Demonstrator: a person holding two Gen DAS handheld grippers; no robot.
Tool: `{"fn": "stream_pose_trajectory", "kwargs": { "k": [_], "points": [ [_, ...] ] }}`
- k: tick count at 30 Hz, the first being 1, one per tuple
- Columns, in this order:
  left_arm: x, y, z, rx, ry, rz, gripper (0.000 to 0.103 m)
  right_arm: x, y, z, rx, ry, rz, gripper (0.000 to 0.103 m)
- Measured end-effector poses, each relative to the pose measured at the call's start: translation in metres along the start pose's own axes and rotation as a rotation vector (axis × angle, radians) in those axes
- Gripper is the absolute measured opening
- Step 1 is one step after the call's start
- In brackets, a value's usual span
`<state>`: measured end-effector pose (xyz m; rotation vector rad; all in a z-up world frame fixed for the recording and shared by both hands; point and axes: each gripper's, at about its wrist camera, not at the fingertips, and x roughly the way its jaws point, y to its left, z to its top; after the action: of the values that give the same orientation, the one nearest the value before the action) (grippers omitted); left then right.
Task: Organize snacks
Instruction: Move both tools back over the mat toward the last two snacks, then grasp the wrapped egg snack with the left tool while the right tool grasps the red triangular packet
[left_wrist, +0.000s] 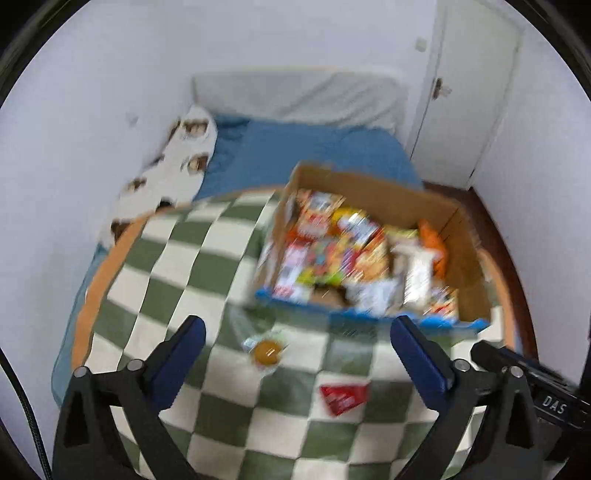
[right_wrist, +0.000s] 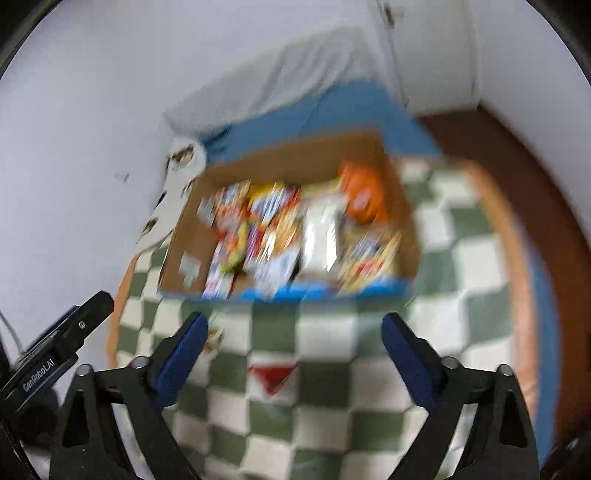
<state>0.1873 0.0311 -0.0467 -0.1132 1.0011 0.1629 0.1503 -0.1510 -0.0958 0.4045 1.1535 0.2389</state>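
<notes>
A cardboard box with a blue front edge holds several colourful snack packs and stands on a round table with a green and white checked cloth. It also shows in the right wrist view. A clear cup snack with an orange top and a red packet lie on the cloth before the box. The red packet shows in the right wrist view. My left gripper is open and empty above the cup snack. My right gripper is open and empty above the red packet. Both views are blurred.
A bed with a blue sheet, a white pillow and a patterned cushion lies behind the table. A white door stands at the right. The right gripper's body shows at the left view's right edge.
</notes>
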Motion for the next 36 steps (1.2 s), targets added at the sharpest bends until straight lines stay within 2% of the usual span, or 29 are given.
{"fn": "stream_pose_trajectory", "kwargs": {
  "k": [1,4,6,9,12,13,15,16,17,20,22,24,29,31,33,34,36],
  "points": [
    [0.012,0.015,-0.005,-0.010,0.041,0.009,0.103,0.018,-0.001,-0.008,0.026,0.050,0.025,0.075],
    [0.040,0.051,-0.019,-0.035,0.122,0.034,0.103,0.066,-0.002,-0.029,0.113,0.157,0.079,0.075],
    [0.060,0.079,-0.028,-0.048,0.180,0.059,0.103,0.097,0.001,-0.042,0.166,0.219,0.078,0.075],
    [0.089,0.107,-0.036,-0.053,0.251,0.060,0.103,0.134,0.001,-0.057,0.261,0.273,0.090,0.075],
    [0.118,0.122,-0.038,-0.055,0.310,0.025,0.103,0.162,0.005,-0.066,0.319,0.285,0.065,0.075],
    [0.126,0.122,-0.037,-0.049,0.321,0.015,0.103,0.170,0.008,-0.068,0.325,0.283,0.048,0.072],
    [0.141,0.118,-0.034,-0.018,0.333,-0.006,0.103,0.178,0.017,-0.070,0.303,0.267,0.003,0.057],
    [0.148,0.114,-0.033,0.004,0.336,-0.019,0.103,0.181,0.021,-0.070,0.285,0.263,-0.022,0.041],
    [0.154,0.107,-0.031,0.037,0.337,-0.039,0.103,0.183,0.024,-0.071,0.274,0.257,-0.046,0.035],
    [0.173,0.084,-0.028,0.129,0.358,-0.099,0.103,0.184,0.030,-0.074,0.260,0.238,-0.087,0.035],
    [0.183,0.072,-0.028,0.176,0.360,-0.127,0.097,0.185,0.034,-0.076,0.250,0.236,-0.102,0.035],
    [0.195,0.058,-0.031,0.230,0.372,-0.150,0.079,0.185,0.040,-0.076,0.245,0.235,-0.116,0.035],
    [0.202,0.031,-0.039,0.326,0.396,-0.199,0.076,0.188,0.046,-0.077,0.252,0.249,-0.121,0.035],
    [0.202,0.025,-0.046,0.342,0.412,-0.217,0.072,0.189,0.043,-0.072,0.251,0.254,-0.118,0.035],
    [0.203,0.022,-0.054,0.342,0.433,-0.242,0.054,0.189,0.042,-0.071,0.243,0.264,-0.118,0.035],
    [0.202,0.020,-0.059,0.340,0.445,-0.246,0.050,0.190,0.040,-0.071,0.236,0.269,-0.119,0.035],
    [0.198,0.015,-0.075,0.376,0.457,-0.220,0.037,0.185,0.034,-0.078,0.210,0.285,-0.136,0.035]
  ]
}}
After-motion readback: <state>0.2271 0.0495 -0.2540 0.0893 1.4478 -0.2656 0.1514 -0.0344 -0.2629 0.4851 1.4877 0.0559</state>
